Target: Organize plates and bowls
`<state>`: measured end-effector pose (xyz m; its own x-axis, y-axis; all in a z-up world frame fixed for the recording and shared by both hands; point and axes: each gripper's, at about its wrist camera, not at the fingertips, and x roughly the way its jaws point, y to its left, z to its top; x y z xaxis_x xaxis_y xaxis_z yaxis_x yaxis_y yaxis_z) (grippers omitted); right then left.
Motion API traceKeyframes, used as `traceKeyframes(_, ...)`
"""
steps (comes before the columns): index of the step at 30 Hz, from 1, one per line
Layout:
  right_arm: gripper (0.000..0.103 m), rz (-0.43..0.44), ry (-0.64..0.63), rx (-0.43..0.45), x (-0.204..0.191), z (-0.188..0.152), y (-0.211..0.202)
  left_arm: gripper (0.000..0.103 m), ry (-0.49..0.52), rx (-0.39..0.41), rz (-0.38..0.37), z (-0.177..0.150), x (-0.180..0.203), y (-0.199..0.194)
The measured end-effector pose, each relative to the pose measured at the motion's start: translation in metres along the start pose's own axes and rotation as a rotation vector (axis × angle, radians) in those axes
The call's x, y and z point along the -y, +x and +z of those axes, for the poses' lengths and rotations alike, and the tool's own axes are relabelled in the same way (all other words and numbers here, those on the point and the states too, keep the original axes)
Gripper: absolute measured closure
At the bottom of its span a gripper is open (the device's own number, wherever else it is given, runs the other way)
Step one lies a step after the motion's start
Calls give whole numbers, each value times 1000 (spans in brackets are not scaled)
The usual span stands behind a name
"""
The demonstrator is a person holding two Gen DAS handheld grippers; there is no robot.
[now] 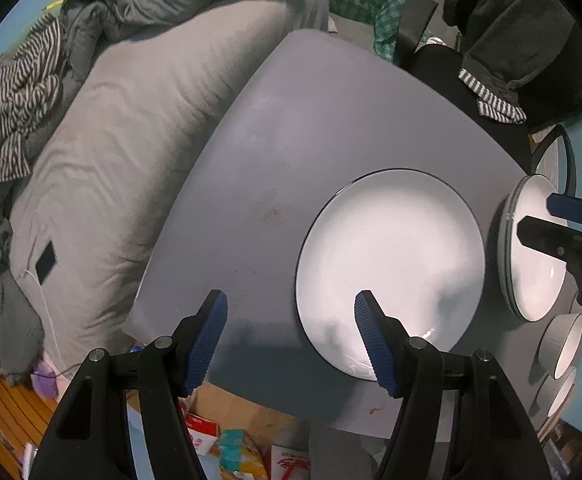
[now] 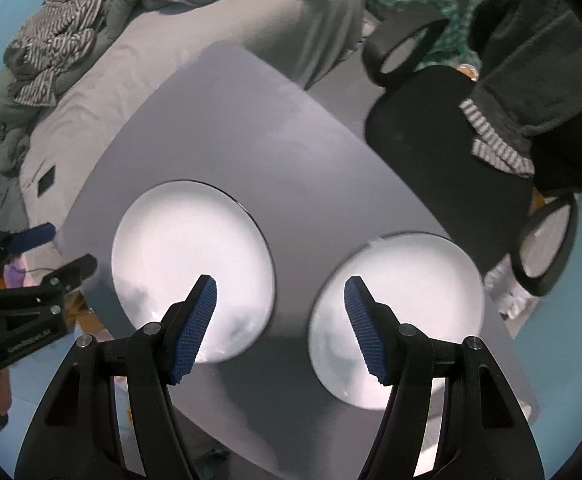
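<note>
Two white plates with dark rims lie side by side on the grey table [image 1: 291, 128]. In the left wrist view the nearer plate [image 1: 391, 256] is right of centre and the second plate [image 1: 531, 264] is at the right edge, with several white bowls [image 1: 563, 344] below it. My left gripper [image 1: 291, 304] hangs open above the table; its right pad is over the near plate's rim. In the right wrist view my right gripper [image 2: 281, 286] is open above the gap between the left plate [image 2: 187, 256] and the right plate [image 2: 403, 300]. Neither gripper holds anything. Each shows in the other's view: right gripper [image 1: 535, 216], left gripper [image 2: 67, 248].
A bed with a grey duvet [image 1: 123, 152] and striped clothes [image 1: 19, 96] runs along the table's left side. A black chair [image 2: 431, 128] draped with clothing stands at the far right corner. Cardboard boxes and packets [image 1: 227, 436] lie on the floor below the near table edge.
</note>
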<state>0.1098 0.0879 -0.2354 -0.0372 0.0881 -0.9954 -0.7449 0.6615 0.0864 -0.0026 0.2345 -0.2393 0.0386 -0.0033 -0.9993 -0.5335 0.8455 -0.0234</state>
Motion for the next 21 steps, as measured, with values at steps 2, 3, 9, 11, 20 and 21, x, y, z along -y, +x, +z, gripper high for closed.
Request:
traceKeyframes(2,37,9,8,-13,-1,4,10,36,-10,-8,-10,1,-3,6)
traceKeyframes(3,37,14,12,-19,0,5,15,36,-19,-17,-12,1,-5,11)
traceKeyframes(9,37,75,51,-22,4,10,36,36,-61,-43,-51,1,-15,29)
traceKeyframes(11,37,94,57,-27,3,10,41,36,-69,-54,-67,2,-19,35)
traceKeyframes(20,37,97,58,-58,-1,8,62,36,-104,-63,-108,2,-24,50)
traceKeyframes(21,37,99,60,-63,-2,8,64,36,-105,-65,-113,1,-24,51)
